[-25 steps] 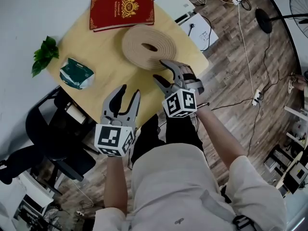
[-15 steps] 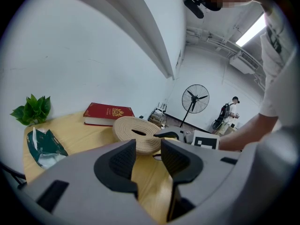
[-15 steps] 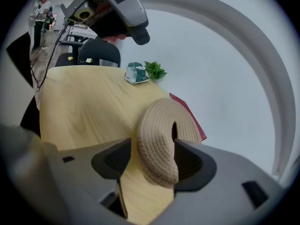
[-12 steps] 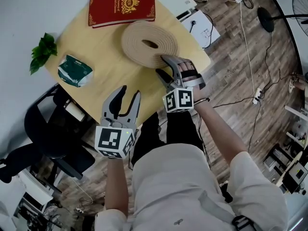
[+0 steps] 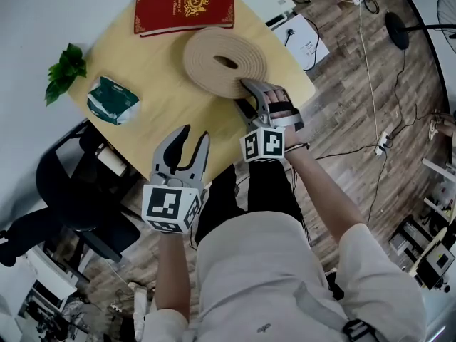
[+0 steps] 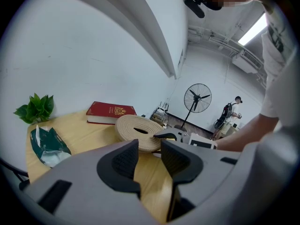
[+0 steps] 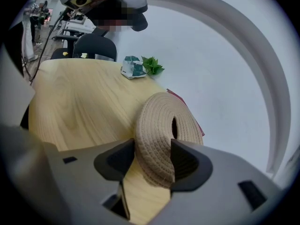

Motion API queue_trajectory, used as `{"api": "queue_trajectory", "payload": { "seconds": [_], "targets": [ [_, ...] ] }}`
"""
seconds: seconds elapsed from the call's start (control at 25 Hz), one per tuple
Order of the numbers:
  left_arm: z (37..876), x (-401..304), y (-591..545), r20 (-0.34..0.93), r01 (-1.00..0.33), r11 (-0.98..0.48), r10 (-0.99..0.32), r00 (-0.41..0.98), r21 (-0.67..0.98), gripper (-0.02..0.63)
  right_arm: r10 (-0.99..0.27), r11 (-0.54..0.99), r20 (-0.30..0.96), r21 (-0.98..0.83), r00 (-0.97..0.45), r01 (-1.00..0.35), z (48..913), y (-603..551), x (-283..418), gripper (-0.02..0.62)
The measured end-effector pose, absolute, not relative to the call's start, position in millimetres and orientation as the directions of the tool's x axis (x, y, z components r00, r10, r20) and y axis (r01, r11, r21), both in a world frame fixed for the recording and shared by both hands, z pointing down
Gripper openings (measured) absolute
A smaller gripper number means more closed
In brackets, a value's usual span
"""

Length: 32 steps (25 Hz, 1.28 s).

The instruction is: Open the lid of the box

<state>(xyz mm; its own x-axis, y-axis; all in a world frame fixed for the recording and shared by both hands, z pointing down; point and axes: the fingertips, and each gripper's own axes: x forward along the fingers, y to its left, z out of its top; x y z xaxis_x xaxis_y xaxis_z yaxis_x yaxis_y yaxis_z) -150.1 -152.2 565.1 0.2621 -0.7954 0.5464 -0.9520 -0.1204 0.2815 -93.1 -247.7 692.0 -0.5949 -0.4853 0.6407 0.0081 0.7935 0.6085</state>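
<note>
Woven beige box (image 5: pixel 224 61), round and flat with a dark slot in its top, sits on the right part of the pale wood surface (image 5: pixel 157 105). Lid looks down; no gap shows. Right gripper (image 5: pixel 244 95) is at the box's near rim. One of its fingers (image 5: pixel 255 87) lies over the top edge and the other is low at the side. In the right gripper view, the rim of the woven box (image 7: pixel 164 125) fills the space between the fingers of the right gripper (image 7: pixel 152 149). They're closing on it, both pads right at the weave, and a firm squeeze isn't evident.

Left gripper (image 5: pixel 194 134) hovers at the surface's near edge, well apart from the box, pointing toward the far side. In the left gripper view, the left gripper (image 6: pixel 150 146) has its fingers parted a little with nothing between them, only bare wood beyond.

Red book (image 5: pixel 185 4) with a gold crest lies flat at the far edge, just beyond the box. Green packet (image 5: pixel 112 100) lies on the left side of the surface, and green leaves (image 5: pixel 65 77) are at the far left edge. Black chair (image 5: pixel 71 198) stands left of the person, below the surface. Wood floor (image 5: pixel 356 98) with cables runs off to the right. Standing fan (image 6: pixel 197 97) shows in the background in the left gripper view.
</note>
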Motion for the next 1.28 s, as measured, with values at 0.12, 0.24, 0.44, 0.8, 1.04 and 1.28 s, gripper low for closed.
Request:
{"api": "queue_trajectory", "payload": {
  "seconds": [0.12,0.24,0.44,0.8,1.04,1.28],
  "targets": [
    [565,-148,-151,0.546,-0.951,-0.121,-0.795,0.265,0.285,0.146,-0.5,0.778,0.638,0.629,-0.586,0.021,694,-248,-94,0.221],
    [565,-146,-149,0.544,-0.949,-0.121,-0.795,0.268,0.29,0.146,-0.499,0.781,0.637,0.624,-0.587,0.012,692,-248,-94,0.219],
    [562,-144,-148,0.541,-0.949,-0.125,-0.796,0.271,0.291,0.146,-0.476,0.811,0.638,0.584,-0.606,-0.022,687,-247,-94,0.222],
    [554,-147,-147,0.531,-0.951,-0.128,-0.805,0.266,0.283,0.146,-0.422,0.864,0.648,0.5,-0.633,-0.064,679,-247,-96,0.23],
    [552,-148,-145,0.529,-0.952,-0.129,-0.806,0.265,0.279,0.146,-0.394,0.893,0.651,0.438,-0.649,-0.102,675,-247,-97,0.232],
    [546,-150,-141,0.524,-0.953,-0.13,-0.811,0.261,0.274,0.146,-0.39,0.905,0.639,0.398,-0.664,-0.149,666,-247,-97,0.224]
  ]
}}
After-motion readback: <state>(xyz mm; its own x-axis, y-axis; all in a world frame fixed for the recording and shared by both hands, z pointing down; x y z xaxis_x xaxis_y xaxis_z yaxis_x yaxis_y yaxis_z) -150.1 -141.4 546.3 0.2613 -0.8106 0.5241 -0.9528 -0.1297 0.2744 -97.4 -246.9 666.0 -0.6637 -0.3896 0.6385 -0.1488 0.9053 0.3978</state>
